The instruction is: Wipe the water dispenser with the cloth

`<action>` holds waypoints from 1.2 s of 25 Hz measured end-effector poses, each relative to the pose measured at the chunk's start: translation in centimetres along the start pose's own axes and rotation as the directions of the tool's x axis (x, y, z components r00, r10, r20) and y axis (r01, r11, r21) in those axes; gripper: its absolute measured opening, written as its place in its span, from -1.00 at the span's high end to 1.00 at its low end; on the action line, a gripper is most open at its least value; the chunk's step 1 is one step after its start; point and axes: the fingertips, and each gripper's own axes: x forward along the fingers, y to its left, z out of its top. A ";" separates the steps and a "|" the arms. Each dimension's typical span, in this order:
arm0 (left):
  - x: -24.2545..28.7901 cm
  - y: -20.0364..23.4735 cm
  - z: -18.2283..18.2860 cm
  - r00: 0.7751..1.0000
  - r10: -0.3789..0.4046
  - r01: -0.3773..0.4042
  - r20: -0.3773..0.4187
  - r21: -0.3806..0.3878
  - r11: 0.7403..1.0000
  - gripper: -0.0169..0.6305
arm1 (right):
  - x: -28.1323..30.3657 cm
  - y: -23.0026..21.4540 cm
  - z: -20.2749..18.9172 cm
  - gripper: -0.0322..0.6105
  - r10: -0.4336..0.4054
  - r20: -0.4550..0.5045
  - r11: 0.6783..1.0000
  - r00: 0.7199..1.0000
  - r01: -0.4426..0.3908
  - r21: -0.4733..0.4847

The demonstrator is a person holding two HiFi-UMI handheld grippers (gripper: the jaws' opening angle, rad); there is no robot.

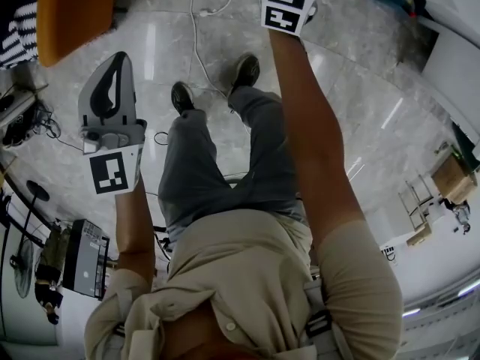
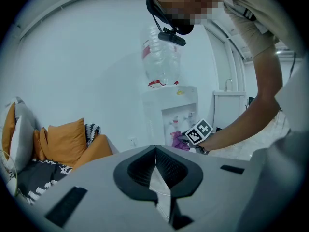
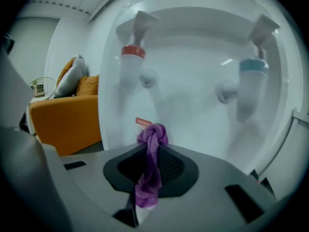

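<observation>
- Cloth [image 3: 152,141], purple, is clamped between the jaws of the right gripper [image 3: 153,153], which are closed on it.
- Its long axis runs along the jaws. A knotted bunch sticks out just past the tips, and a thinner strip trails back down the seam toward the gripper's body.
- The knotted end points away from the gripper, into the tap recess of the white water dispenser [image 3: 193,100], which stands close in front of the tips. Whether the knot touches the wall cannot be told.
- Ahead of the gripper, the red tap [image 3: 129,64] sits up and to the left of the knot, and the blue tap [image 3: 251,81] up and to the right.
- Jaws of the left gripper [image 2: 155,151] are pressed together with nothing between them. It is held well apart from the dispenser and faces it, with the bottle [image 2: 161,57] on top.
- To the right gripper's left stands an orange sofa [image 3: 63,122].
</observation>
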 end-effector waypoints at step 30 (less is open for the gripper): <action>1.2 -0.6 -1.3 1.000 -0.017 0.017 -0.025 -0.012 1.000 0.90 | 0.8 3.4 -9.8 0.70 0.071 -0.246 0.998 0.967 -0.069 0.013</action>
